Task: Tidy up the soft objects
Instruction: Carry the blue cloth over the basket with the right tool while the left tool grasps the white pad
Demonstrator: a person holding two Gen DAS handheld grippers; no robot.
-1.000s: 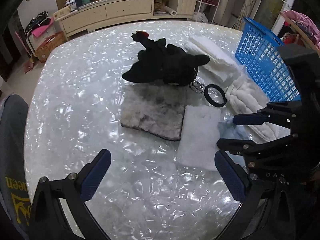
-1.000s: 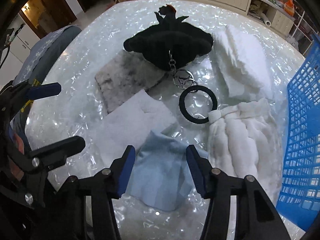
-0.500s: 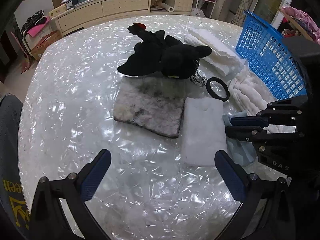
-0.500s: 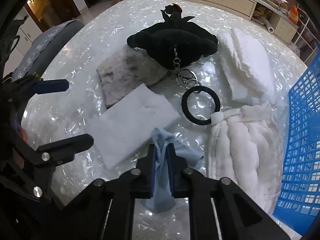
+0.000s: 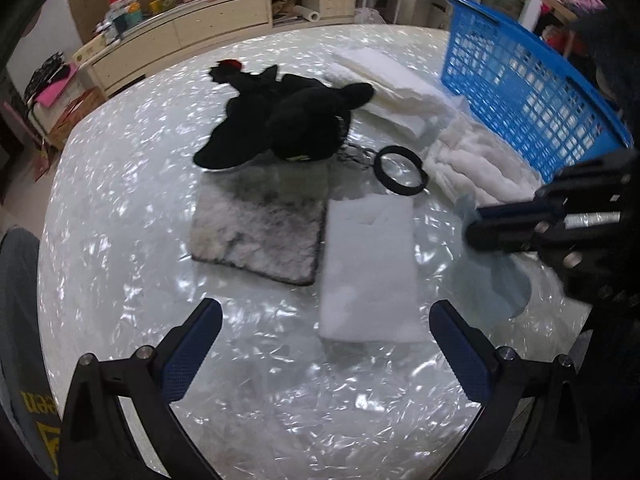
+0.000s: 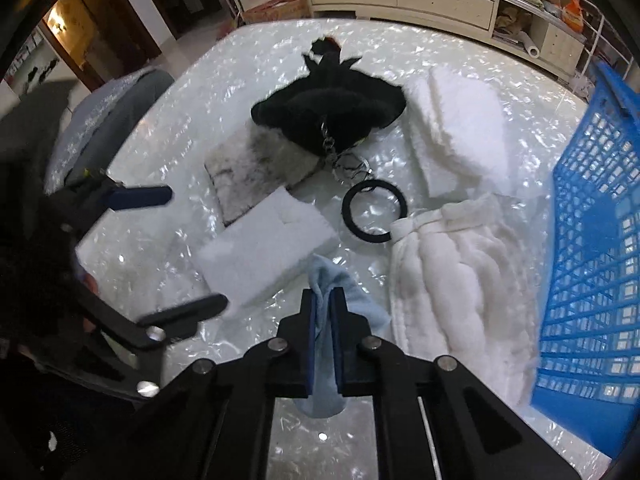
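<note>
Soft objects are mostly lying on the worktop [image 5: 120, 184] while I am pinching the blue cloth [image 6: 332, 280] in my right hand-held gripper [image 6: 323, 300], left hand-held gripper [image 5: 324, 344] spread, basket [image 5: 520, 92] seemingly awaiting everything.

A round, glossy, pearly white surface [image 5: 132, 184] carries a black plush toy [image 5: 288, 124] with a key chain and black ring [image 5: 400, 169], a grey fluffy pad [image 5: 256, 232], a flat white pad [image 5: 370, 264], folded white cloths [image 5: 392, 84], a ribbed white towel [image 6: 456, 292] and a blue basket [image 5: 528, 92].
</note>
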